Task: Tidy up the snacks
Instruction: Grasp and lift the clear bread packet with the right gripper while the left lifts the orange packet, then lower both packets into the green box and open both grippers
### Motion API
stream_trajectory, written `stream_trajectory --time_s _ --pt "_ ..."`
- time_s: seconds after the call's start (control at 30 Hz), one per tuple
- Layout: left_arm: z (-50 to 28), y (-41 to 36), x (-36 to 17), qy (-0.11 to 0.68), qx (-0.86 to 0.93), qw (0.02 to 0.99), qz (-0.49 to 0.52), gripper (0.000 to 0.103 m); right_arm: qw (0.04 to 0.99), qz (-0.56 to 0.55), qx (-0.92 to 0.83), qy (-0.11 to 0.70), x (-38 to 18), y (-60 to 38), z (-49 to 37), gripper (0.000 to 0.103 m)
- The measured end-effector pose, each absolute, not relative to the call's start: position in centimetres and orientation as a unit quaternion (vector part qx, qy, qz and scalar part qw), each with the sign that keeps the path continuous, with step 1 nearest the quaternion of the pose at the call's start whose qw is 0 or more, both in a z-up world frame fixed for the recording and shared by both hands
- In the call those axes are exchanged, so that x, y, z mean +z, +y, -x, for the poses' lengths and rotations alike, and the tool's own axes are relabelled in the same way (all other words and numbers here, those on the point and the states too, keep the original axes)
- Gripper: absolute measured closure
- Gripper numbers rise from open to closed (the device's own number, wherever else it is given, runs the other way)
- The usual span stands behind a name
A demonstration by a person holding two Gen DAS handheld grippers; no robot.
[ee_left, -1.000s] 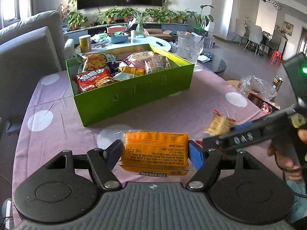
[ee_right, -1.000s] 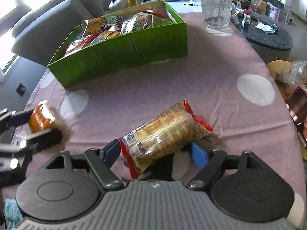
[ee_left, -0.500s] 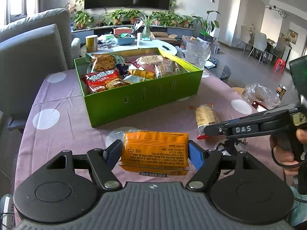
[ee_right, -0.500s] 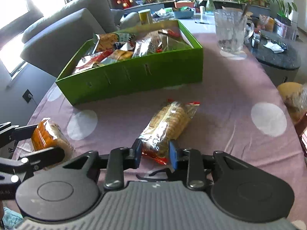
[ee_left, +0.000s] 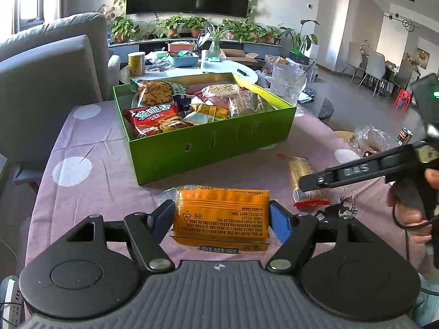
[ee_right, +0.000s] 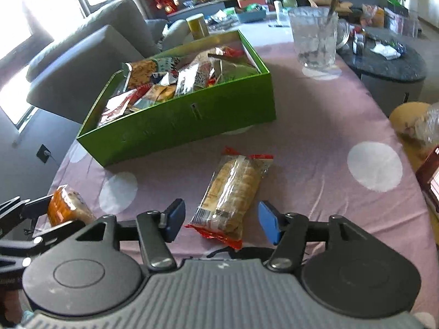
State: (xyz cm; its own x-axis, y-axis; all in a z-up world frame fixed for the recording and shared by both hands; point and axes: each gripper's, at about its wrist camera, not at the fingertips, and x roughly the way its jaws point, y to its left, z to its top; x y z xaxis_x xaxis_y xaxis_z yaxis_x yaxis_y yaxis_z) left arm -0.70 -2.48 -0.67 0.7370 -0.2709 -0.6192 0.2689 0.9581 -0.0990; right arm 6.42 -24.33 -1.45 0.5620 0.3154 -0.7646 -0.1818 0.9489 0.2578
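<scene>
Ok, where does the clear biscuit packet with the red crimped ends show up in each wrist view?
Left wrist: the biscuit packet lies right of centre on the purple tablecloth, partly behind the right gripper.
Right wrist: the same packet lies at centre, between the open blue fingers, touching neither.
Shared landmark: the green box of snacks stands beyond it in both.

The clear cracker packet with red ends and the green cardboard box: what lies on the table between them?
Nothing: in the right wrist view, only bare purple spotted tablecloth separates the clear cracker packet with red ends from the green cardboard box.
</scene>
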Motion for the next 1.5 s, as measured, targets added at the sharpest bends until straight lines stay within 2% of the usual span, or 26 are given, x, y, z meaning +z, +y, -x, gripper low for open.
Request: stream_trajectory --time_s 0.2,0.23,0.27,0.37,0.67,0.93,1.5 --pt "0.6 -2.3 -0.4 0.329 -0.142 0.933 0.001 0.033 0.879 -0.055 0.120 0.459 -2.6 -22.5 -7.9 0.037" --pt "0.6 -2.3 -0.3 0.328 -0.141 0.934 0.001 0.033 0.878 -0.053 0.121 0.460 -2.8 -22.4 -8.0 0.040" --pt "0.6 -2.2 -0.2 0.327 -0.141 0.935 0.001 0.033 0.879 -0.050 0.119 0.459 -3.0 -22.3 -8.0 0.057" --pt "0.4 -2.1 0.2 0.321 -0.139 0.937 0.000 0.033 0.884 -0.055 0.128 0.446 -2.7 -22.8 -7.6 0.060" --pt "-1.5 -2.8 2.7 0.287 -0.141 0.947 -0.013 0.033 0.906 -0.088 0.181 0.373 2.1 -23.9 -6.8 0.061" --pt "-4.7 -3.1 4.4 0.273 -0.144 0.951 -0.022 0.033 0.923 -0.071 0.197 0.323 5.4 -22.6 -8.9 0.060" --pt "-14.0 -1.8 4.1 0.277 -0.121 0.953 -0.023 0.033 0.922 -0.070 0.203 0.323 5.2 -20.8 -15.3 0.060"
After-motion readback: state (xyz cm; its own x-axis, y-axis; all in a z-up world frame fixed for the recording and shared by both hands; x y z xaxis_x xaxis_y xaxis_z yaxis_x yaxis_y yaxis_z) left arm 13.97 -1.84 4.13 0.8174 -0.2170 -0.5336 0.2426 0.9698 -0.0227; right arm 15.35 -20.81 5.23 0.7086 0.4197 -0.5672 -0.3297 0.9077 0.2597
